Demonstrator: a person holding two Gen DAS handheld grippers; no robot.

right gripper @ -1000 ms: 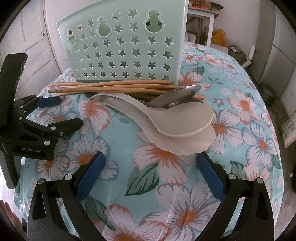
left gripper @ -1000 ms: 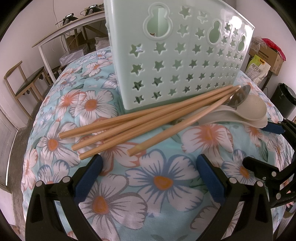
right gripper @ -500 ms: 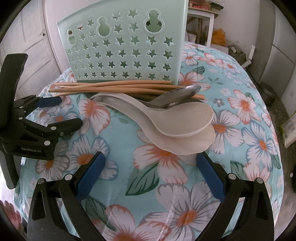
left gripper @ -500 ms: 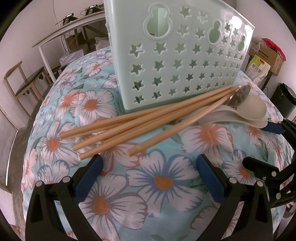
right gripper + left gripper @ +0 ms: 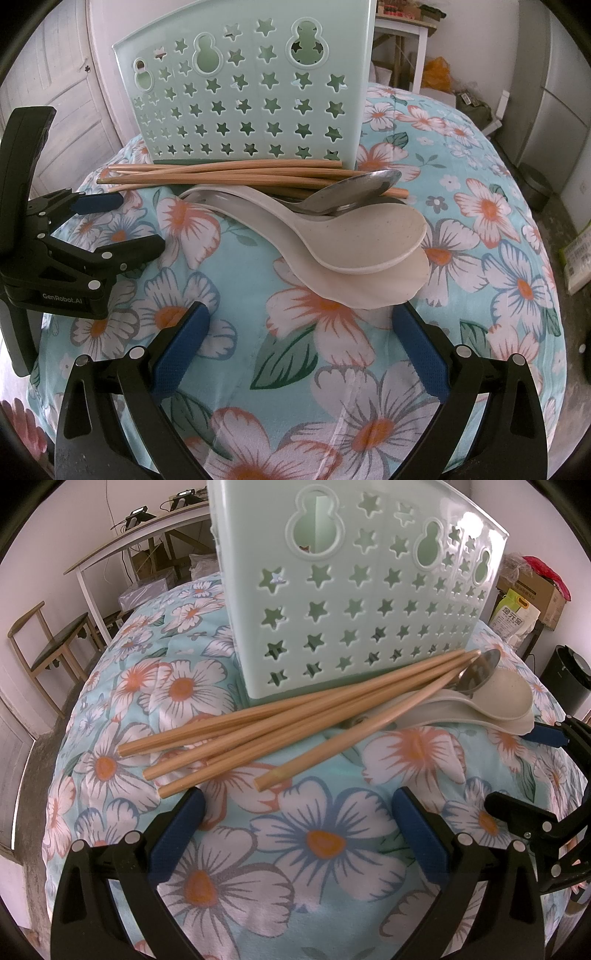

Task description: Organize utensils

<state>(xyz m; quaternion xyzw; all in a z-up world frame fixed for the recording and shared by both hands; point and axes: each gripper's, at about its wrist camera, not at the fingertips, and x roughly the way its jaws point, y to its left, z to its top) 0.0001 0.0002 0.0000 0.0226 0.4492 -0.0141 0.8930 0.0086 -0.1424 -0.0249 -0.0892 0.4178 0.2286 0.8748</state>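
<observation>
Four chopsticks (image 5: 295,731), two cream rice paddles (image 5: 354,240), one metal spoon (image 5: 354,192) piled against one green holder (image 5: 251,92) on floral cloth (image 5: 480,229). Left gripper (image 5: 299,827) and right gripper (image 5: 299,343) spread wide, holding nothing.

We are in a lived-in home room used partly for storage: a floral cloth (image 5: 325,849) covers the table, a wooden chair (image 5: 48,646) stands by a pale wall, a white desk (image 5: 122,550) holds cables and devices, cardboard boxes (image 5: 535,590) and a food bag (image 5: 515,618) are stacked nearby, and a panelled white door (image 5: 70,99) shows behind.
</observation>
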